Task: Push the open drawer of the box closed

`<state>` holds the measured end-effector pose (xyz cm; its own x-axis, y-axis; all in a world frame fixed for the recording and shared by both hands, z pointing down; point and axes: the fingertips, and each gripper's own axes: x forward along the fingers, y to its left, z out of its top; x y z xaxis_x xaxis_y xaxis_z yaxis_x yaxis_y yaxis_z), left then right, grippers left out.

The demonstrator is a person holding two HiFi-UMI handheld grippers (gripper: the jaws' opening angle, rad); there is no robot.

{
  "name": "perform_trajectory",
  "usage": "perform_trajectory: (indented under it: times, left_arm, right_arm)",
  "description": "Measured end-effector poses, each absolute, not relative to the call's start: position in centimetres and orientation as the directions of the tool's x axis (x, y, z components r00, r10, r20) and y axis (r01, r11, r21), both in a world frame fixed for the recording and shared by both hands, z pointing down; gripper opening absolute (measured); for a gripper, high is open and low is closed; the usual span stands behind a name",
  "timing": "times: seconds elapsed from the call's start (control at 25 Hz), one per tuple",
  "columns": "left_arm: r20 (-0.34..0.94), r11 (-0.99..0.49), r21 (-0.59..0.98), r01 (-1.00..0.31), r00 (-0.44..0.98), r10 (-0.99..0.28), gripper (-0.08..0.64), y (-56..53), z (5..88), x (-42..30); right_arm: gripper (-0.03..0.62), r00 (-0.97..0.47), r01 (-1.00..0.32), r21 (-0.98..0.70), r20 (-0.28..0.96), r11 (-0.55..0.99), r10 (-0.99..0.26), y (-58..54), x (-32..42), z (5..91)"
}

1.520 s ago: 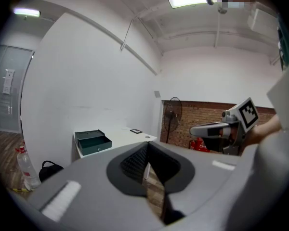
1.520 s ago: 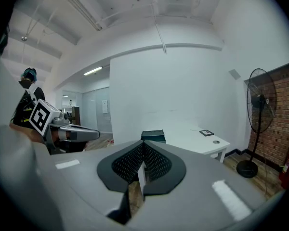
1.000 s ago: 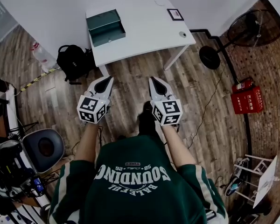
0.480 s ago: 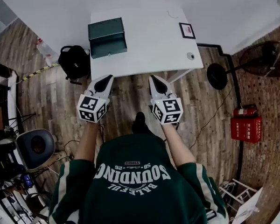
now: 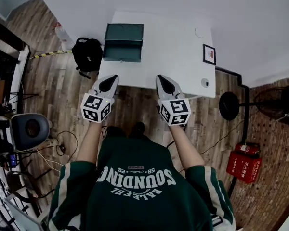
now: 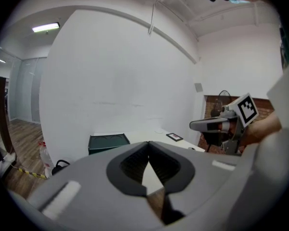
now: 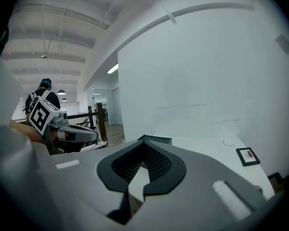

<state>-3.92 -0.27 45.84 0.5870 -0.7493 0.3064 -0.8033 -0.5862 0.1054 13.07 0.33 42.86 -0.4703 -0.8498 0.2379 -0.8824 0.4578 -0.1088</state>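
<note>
Both grippers are clenched with nothing in them: the left gripper [image 5: 111, 80] and the right gripper [image 5: 162, 80] each show their jaw tips pressed together in their own views, and in the head view they hang side by side over the near edge of the white table [image 5: 173, 42], short of anything on it. The task's thing, a dark green box [image 5: 124, 32], sits by the table's left edge toward the far left corner, and its drawer [image 5: 121, 52] appears to stand out of the body toward the near edge, facing the person. A small framed picture [image 5: 209, 54] lies near the right edge, well apart from the box, so the push path looks free. Closed tips suit this step, since a blunt point is all that is needed. The left gripper is nearer in line with the box, so I would carry it forward along the left edge, lower it to the height of the drawer front and meet that front at its middle. Off-centre contact would likely skew the drawer in its slide or turn the box. The push should run straight toward the far edge. The box may skid on the smooth top, so the right gripper could brace its back or top.
</note>
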Motion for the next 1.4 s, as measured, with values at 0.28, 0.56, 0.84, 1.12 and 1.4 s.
perform_trajectory:
  times: [0.28,0.56,0.84,1.12,1.4]
  left_arm:
    - [0.297,-0.531,0.101,-0.841,0.535,-0.791,0.052,-1.2,45.4,-5.7]
    - [0.296,-0.508,0.119,-0.853,0.519,-0.802,0.052,-3.0,46.4,-7.2]
    - [0.327,-0.501,0.145,-0.853,0.519,-0.79,0.052,-6.7,48.2,-6.9]
    - [0.382,-0.504,0.186,-0.843,0.535,-0.754,0.052,-9.7,51.6,-6.9]
    - [0.455,-0.502,0.233,-0.833,0.549,-0.701,0.052,-11.4,56.2,-5.7]
  right_arm:
    - [0.0,-0.527,-0.85,-0.132,0.243,0.51,-0.815,-1.1,10.5,43.7]
    - [0.0,-0.544,-0.839,-0.126,0.242,0.53,-0.803,-3.1,8.6,43.8]
    - [0.0,-0.544,-0.839,-0.144,0.273,0.525,-0.794,-6.1,8.6,45.4]
    - [0.0,-0.546,-0.838,-0.183,0.304,0.515,-0.781,-8.4,7.7,47.7]
    - [0.0,-0.538,-0.843,-0.221,0.365,0.491,-0.76,-9.6,7.9,50.9]
